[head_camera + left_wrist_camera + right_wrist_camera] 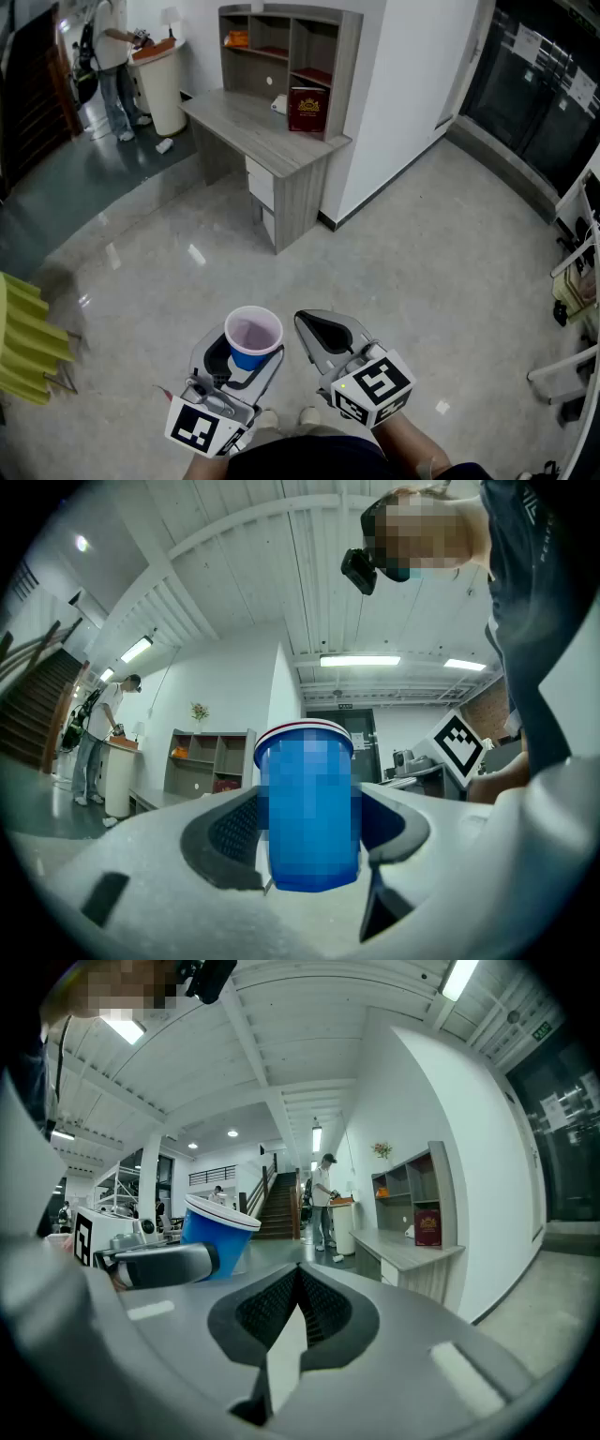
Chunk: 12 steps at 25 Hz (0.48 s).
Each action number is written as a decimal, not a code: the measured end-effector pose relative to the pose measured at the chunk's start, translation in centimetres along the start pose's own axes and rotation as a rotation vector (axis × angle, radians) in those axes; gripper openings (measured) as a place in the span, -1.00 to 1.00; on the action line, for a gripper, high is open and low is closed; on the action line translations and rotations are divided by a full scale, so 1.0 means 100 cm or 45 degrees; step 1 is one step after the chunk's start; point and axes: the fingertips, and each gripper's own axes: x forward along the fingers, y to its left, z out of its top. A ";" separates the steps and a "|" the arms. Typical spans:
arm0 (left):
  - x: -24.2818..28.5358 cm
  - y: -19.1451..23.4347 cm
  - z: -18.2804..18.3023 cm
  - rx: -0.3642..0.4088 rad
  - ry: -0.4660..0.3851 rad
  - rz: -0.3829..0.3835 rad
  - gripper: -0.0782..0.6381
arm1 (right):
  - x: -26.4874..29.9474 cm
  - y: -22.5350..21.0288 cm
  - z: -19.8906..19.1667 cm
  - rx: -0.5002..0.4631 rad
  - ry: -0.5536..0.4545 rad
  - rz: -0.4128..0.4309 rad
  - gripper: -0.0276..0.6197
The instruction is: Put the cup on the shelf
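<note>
A blue cup with a white rim stands upright between the jaws of my left gripper, which is shut on it and held low over the floor. In the left gripper view the cup fills the gap between the dark pads. My right gripper is beside it on the right, shut and empty, its pads meeting; it sees the cup at its left. The grey shelf stands on a wooden desk far ahead against the white wall, with open compartments.
A dark red book leans on the desk by the shelf. A person stands at a white bin at far left. A yellow object is at the left edge; metal racks at right. Glossy floor lies between.
</note>
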 end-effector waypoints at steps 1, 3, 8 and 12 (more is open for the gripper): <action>0.001 -0.002 0.000 0.000 0.007 -0.003 0.00 | -0.001 0.000 0.001 0.002 0.001 0.003 -0.91; 0.003 -0.006 -0.001 -0.002 0.020 -0.008 0.00 | -0.003 -0.002 0.003 0.009 0.002 0.006 -0.91; 0.011 -0.012 -0.005 -0.016 0.028 -0.015 0.00 | -0.009 -0.014 0.002 0.062 -0.018 -0.005 -0.91; 0.025 -0.017 -0.004 -0.028 0.002 -0.017 0.00 | -0.016 -0.029 0.007 0.170 -0.067 0.027 -0.91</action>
